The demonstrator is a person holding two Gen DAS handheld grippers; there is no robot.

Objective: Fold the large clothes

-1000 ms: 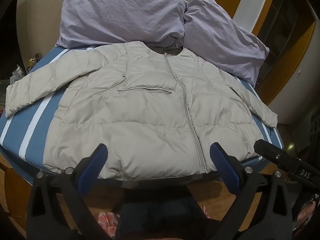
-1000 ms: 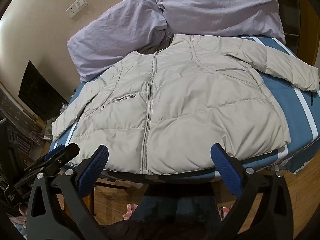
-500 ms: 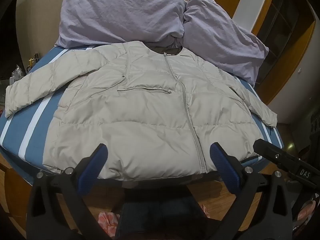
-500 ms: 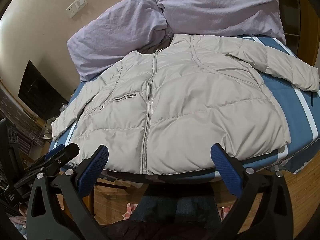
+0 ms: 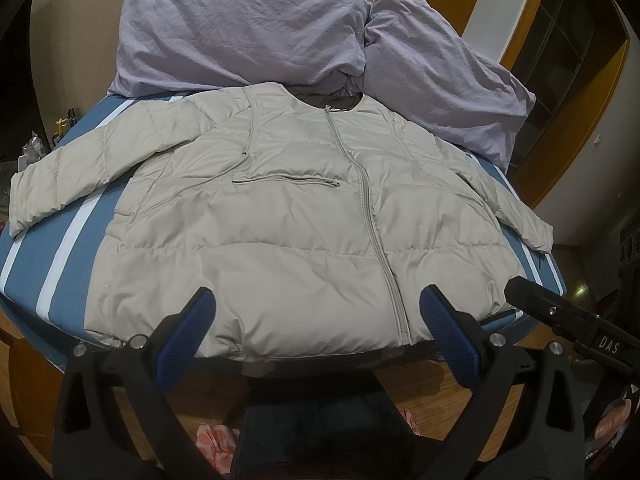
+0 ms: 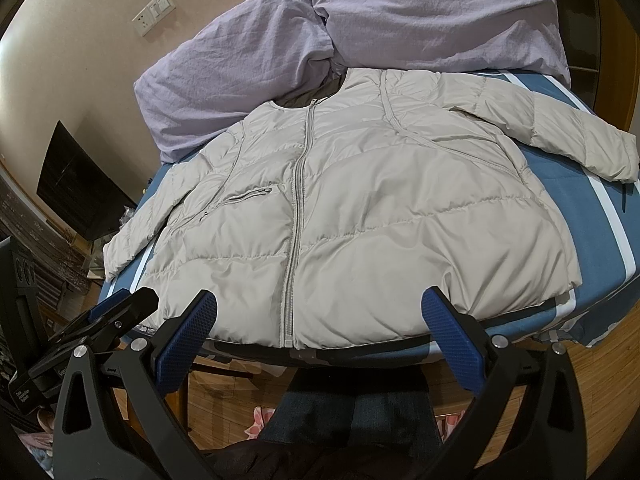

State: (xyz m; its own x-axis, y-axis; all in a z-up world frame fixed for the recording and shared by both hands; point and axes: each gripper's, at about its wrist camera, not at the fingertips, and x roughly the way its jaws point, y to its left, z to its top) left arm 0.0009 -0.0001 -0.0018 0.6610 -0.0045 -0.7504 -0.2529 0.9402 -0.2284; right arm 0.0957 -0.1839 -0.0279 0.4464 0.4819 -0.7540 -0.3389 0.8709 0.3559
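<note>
A pale beige puffer jacket [image 5: 288, 224] lies flat, front up and zipped, on a bed with a blue and white striped sheet [image 5: 52, 248]. Both sleeves spread out to the sides. It also shows in the right wrist view [image 6: 360, 216]. My left gripper [image 5: 318, 320] is open and empty, hovering just short of the jacket's hem near the bed's front edge. My right gripper [image 6: 318, 322] is open and empty, also just short of the hem. The right gripper's tip shows in the left wrist view [image 5: 560, 316], and the left gripper's tip shows in the right wrist view [image 6: 112, 316].
Two lilac pillows [image 5: 248, 36] [image 5: 444, 76] lie at the head of the bed behind the collar. A wooden floor [image 5: 400, 392] and the person's legs [image 5: 320, 432] are below the bed's front edge. A wall socket [image 6: 154, 12] is on the wall at left.
</note>
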